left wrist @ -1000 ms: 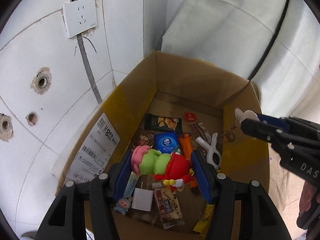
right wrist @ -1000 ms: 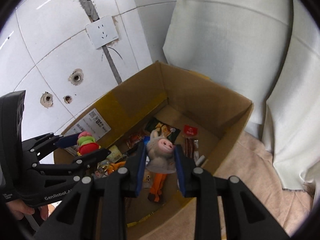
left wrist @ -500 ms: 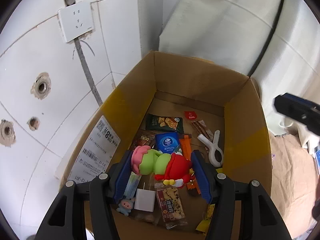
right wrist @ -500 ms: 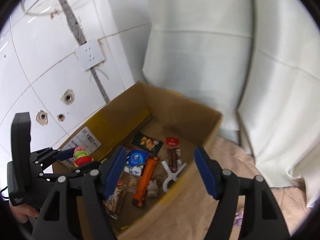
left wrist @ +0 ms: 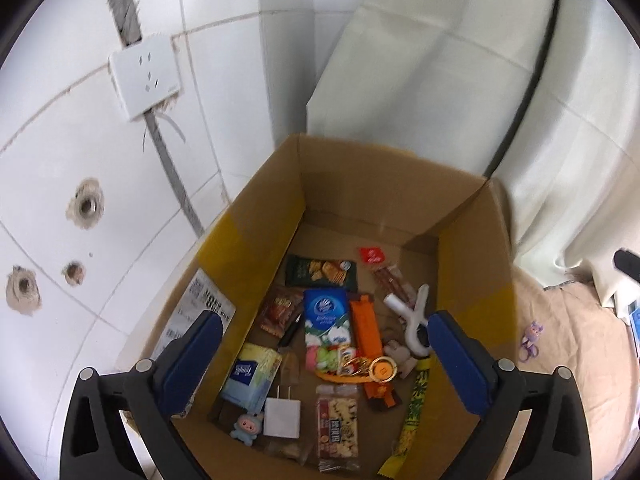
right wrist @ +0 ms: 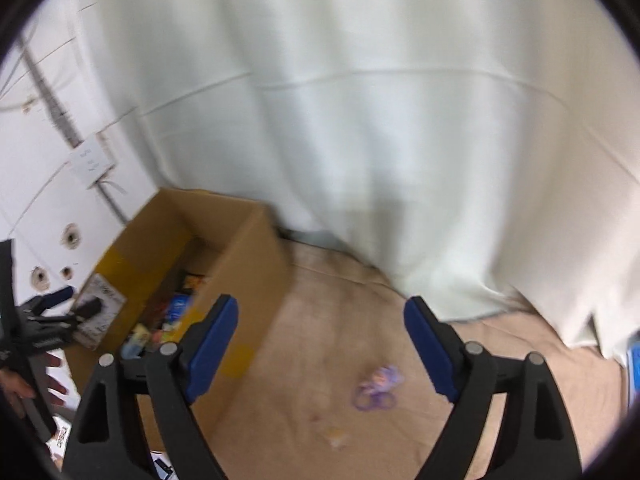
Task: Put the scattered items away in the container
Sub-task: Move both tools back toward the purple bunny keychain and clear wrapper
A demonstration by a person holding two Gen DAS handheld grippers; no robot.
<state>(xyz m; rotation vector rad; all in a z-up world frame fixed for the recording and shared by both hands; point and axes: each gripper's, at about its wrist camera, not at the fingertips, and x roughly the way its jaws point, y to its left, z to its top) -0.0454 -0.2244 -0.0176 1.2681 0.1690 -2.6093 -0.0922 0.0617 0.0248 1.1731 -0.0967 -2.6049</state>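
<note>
An open cardboard box (left wrist: 256, 232) stands on the floor by the tiled wall and holds several snack packs, tissue packs, a white clip and toys. The pink, green and red plush toy (left wrist: 330, 358) lies among them on the box floor. My left gripper (left wrist: 324, 364) hangs open above the box, nothing between its blue pads. The right wrist view shows the same box (right wrist: 248, 264) at the left. My right gripper (right wrist: 320, 344) is open and empty over the beige floor cloth. A small purple toy (right wrist: 378, 386) lies on the cloth ahead of it, also visible as the purple toy (left wrist: 530, 338) right of the box.
White curtains (right wrist: 360, 120) hang behind the box and along the cloth. The tiled wall (left wrist: 60, 160) carries a white socket (left wrist: 144, 76) and several drill holes. A hand (right wrist: 24, 380) holds the left gripper at the far left. A blue object (right wrist: 634, 360) sits at the right edge.
My left gripper opened and the plush toy dropped into the box. My right gripper let go of its small figure over the box, then swung right over the cloth toward the purple toy.
</note>
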